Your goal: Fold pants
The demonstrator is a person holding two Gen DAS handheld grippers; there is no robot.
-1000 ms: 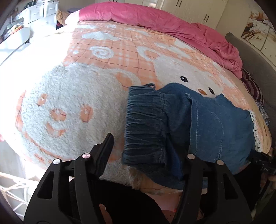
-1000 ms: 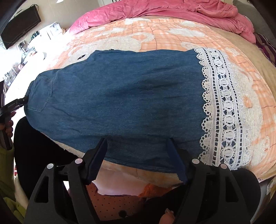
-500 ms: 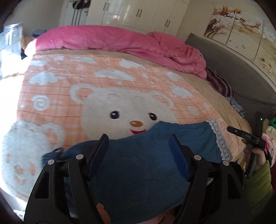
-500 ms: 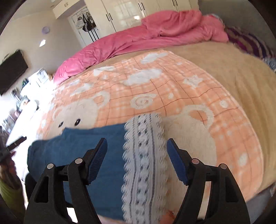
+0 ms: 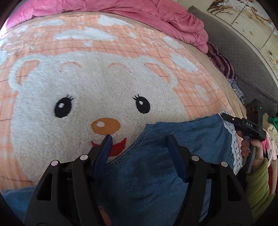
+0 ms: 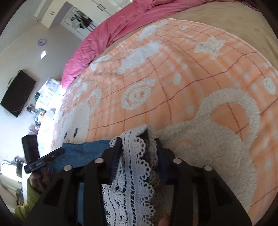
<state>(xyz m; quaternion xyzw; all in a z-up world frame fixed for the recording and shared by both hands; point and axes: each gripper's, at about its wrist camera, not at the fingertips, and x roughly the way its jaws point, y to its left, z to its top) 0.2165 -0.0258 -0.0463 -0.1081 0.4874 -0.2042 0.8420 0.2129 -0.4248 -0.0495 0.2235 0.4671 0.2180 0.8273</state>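
Note:
Blue denim pants (image 5: 199, 137) with a white lace hem (image 6: 132, 173) lie on a peach bear-print blanket (image 5: 86, 83). My left gripper (image 5: 139, 137) straddles the pants' far stitched edge. Its jaws are closing, with denim between them, and the pads do not press the cloth. My right gripper (image 6: 137, 139) has the bunched lace hem pinched between its fingers, and its jaws are still closing. The right gripper (image 5: 243, 123) shows at the lace end in the left wrist view. In the right wrist view the left gripper (image 6: 45, 158) sits at the denim end (image 6: 83, 151).
A rumpled pink duvet (image 5: 121, 10) lies along the far side of the bed. A grey upholstered panel (image 5: 243, 52) and striped cloth (image 5: 222, 64) border the right. A green sleeve (image 5: 258, 182) holds the right gripper. A dark wall TV (image 6: 17, 93) hangs left.
Both grippers swung along the pants and dropped closer to the bed. The right jaws went from wide apart to pinched on the lace hem. The left jaws now straddle the denim's far edge.

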